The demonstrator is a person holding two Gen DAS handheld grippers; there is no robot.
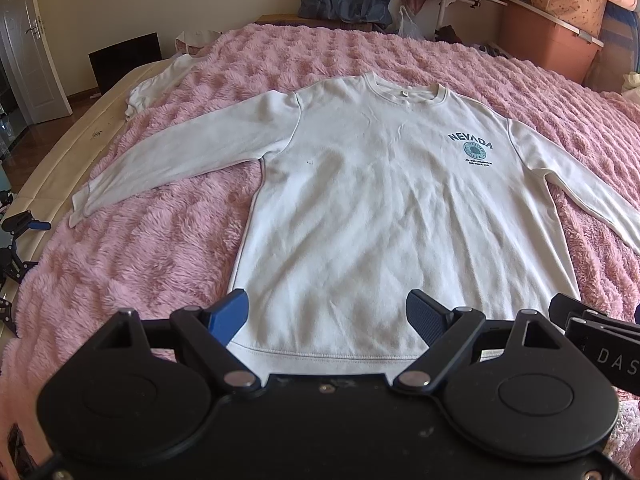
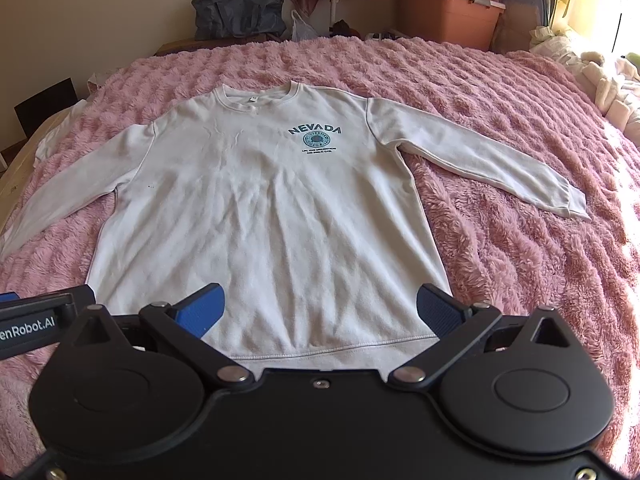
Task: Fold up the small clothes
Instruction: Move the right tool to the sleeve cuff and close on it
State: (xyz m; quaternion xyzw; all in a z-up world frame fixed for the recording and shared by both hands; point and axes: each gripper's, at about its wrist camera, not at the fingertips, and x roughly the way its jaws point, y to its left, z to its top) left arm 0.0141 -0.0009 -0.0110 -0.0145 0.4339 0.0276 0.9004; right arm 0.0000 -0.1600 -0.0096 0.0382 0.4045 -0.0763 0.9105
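— Covering the bed is a pink blanket (image 1: 168,248); what lies on it?

— A white sweatshirt (image 2: 272,220), flat, front up, sleeves spread toward 9 and 3 o'clock, collar at 12, hem at 6.

— And the claws?

— Left claw (image 1: 327,312) hangs wide over the hem near its 9 o'clock corner, holding nothing. Right claw (image 2: 318,308) is wide too, empty, over the hem toward 3 o'clock.

— Any print?

— A "NEVADA" logo (image 2: 315,136) on the chest.

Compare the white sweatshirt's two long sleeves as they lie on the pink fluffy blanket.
The left sleeve reaches near the pink fluffy blanket's edge; the right sleeve has blanket all round it. The NEVADA print sits nearer the right sleeve. Both lie flat, angled outward, unfolded, on the white sweatshirt.
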